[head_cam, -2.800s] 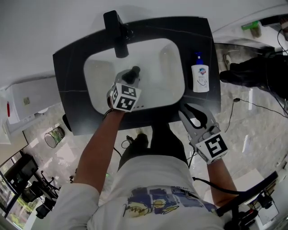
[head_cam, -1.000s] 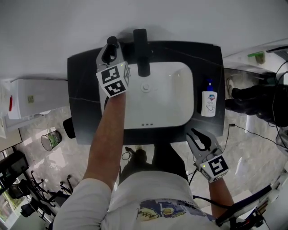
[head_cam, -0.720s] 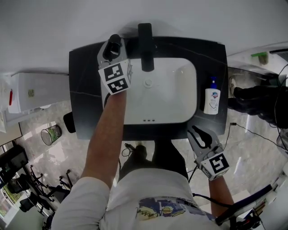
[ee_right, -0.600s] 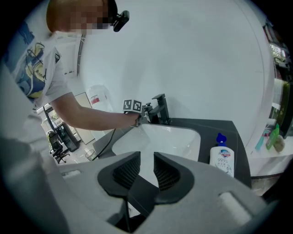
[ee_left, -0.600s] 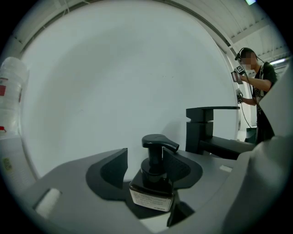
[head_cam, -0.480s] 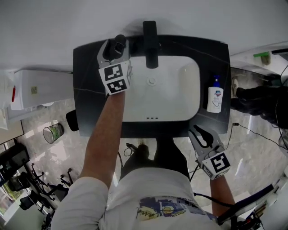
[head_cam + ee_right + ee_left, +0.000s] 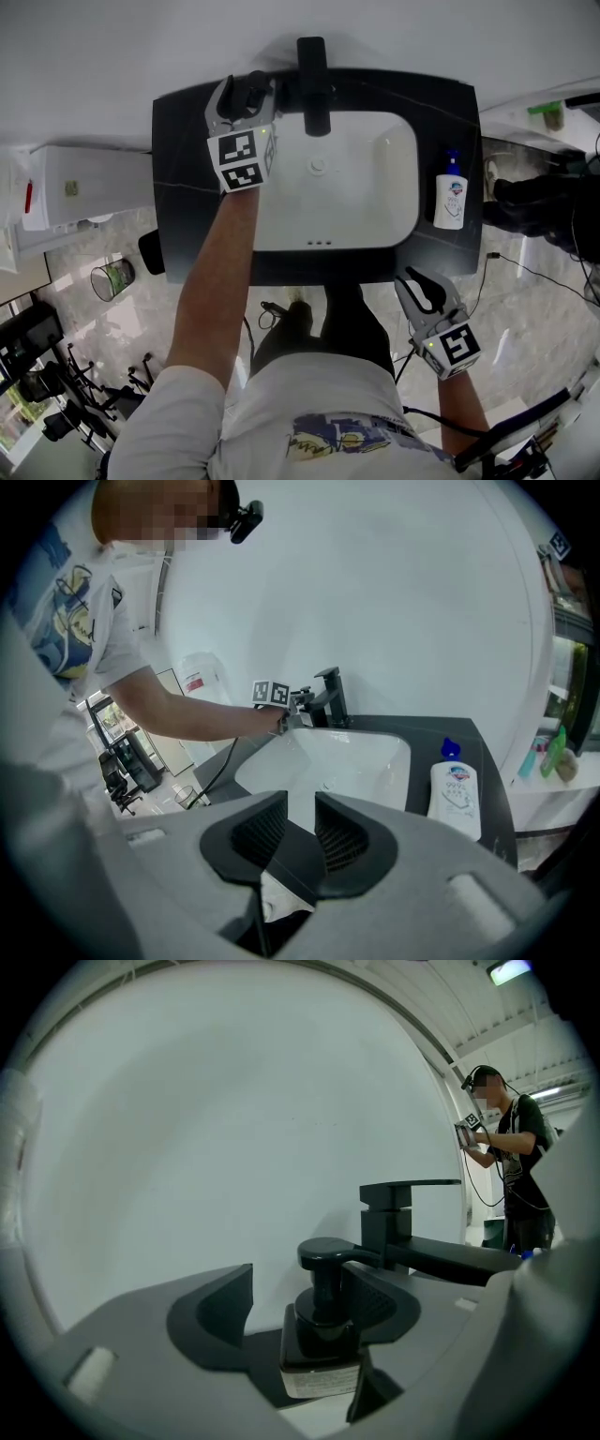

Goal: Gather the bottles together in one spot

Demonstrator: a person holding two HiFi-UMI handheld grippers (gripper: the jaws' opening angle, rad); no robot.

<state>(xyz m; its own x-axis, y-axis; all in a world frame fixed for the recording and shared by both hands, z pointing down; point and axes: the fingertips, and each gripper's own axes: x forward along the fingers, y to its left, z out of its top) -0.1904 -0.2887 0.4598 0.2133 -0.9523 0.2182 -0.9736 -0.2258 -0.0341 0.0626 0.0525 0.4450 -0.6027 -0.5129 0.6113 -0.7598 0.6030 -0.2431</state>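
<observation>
Head view, left jaws: my left gripper (image 7: pixel 247 97) reaches to the back of the table (image 7: pixel 183 187), and its jaws have just been opening. The dark pump bottle (image 7: pixel 253 86) stands between them, just beside the faucet (image 7: pixel 312 66).
Head view, the gap to close: the white bottle (image 7: pixel 451 192) is near the table's right edge, well apart from the dark one, with the sink (image 7: pixel 375 220) between them. If I carry either bottle over the basin with a loose grip, I judge it could drop in.
Head view, right jaws: my right gripper (image 7: pixel 412 279) hangs off the table's front edge, apart from everything.
Left gripper view, snag risk: the jaws stand wide and grip nothing. There is a clear gap on the left of the dark pump bottle (image 7: pixel 323 1335). The right pad (image 7: pixel 375 1302) sits very close to the pump neck. If I pull back crooked, that pad may catch the pump head and tip the bottle against the faucet (image 7: pixel 394 1213).
Right gripper view, right jaws: they are nearly together, with only a narrow slit and nothing in it.
Right gripper view, shove risk: the white bottle (image 7: pixel 455 799) lies ahead and to the right. If I arrive this narrow, I would likely push it toward the edge, not take it.
</observation>
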